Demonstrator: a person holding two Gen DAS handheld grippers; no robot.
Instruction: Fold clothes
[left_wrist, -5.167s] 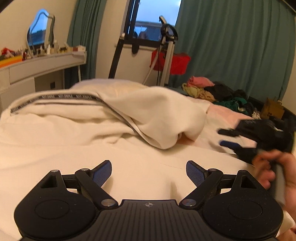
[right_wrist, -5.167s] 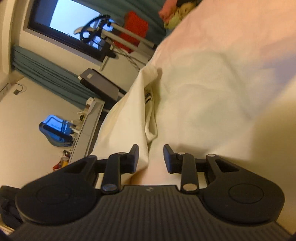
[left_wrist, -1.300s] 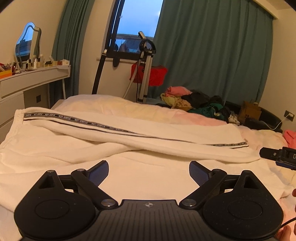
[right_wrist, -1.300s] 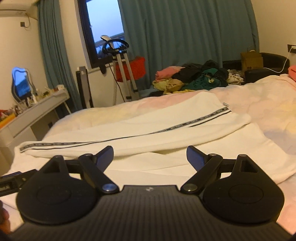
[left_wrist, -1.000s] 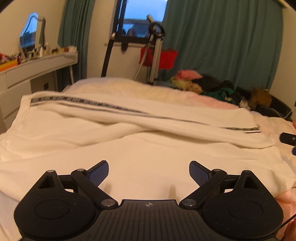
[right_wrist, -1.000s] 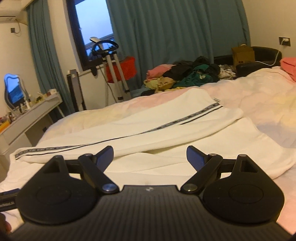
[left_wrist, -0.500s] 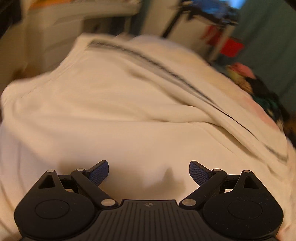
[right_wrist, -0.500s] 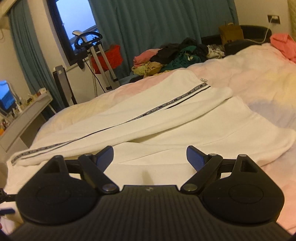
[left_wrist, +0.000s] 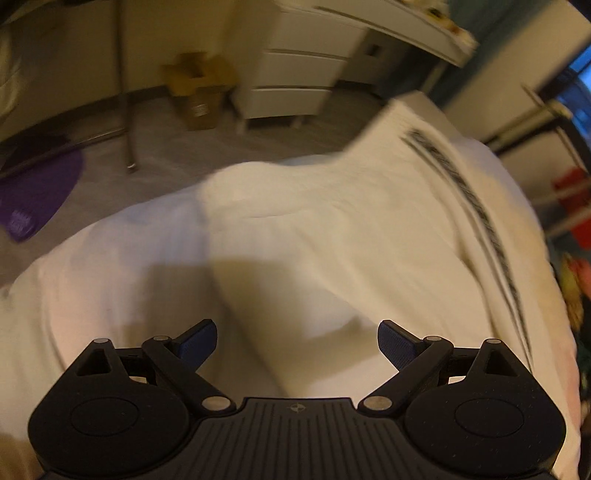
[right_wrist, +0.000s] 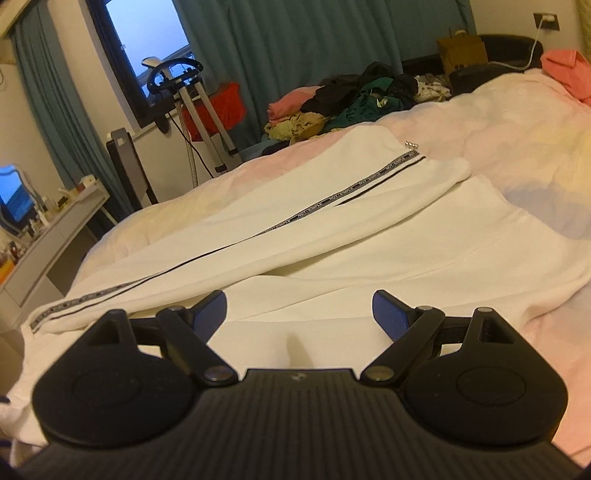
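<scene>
A white garment (right_wrist: 332, 236) with a black lettered stripe (right_wrist: 343, 194) lies spread across the bed, its striped part folded over lengthwise. My right gripper (right_wrist: 299, 310) hovers open just above its near edge, nothing between the fingers. In the left wrist view the same garment (left_wrist: 332, 229) drapes over the bed's left end, its stripe (left_wrist: 476, 210) running away to the right. My left gripper (left_wrist: 297, 338) is open over the cloth near that end and holds nothing. This view is blurred.
A pile of mixed clothes (right_wrist: 343, 103) sits at the bed's far side, with a pink item (right_wrist: 569, 70) at the far right. A white drawer unit (left_wrist: 295, 85), a cardboard box (left_wrist: 195, 92) and a purple mat (left_wrist: 33, 192) stand on the floor beyond the bed's left end.
My left gripper has swung left and tipped down toward the bed's left end, bringing floor and drawers into view. My right gripper has dropped lower over the garment. Both stay open.
</scene>
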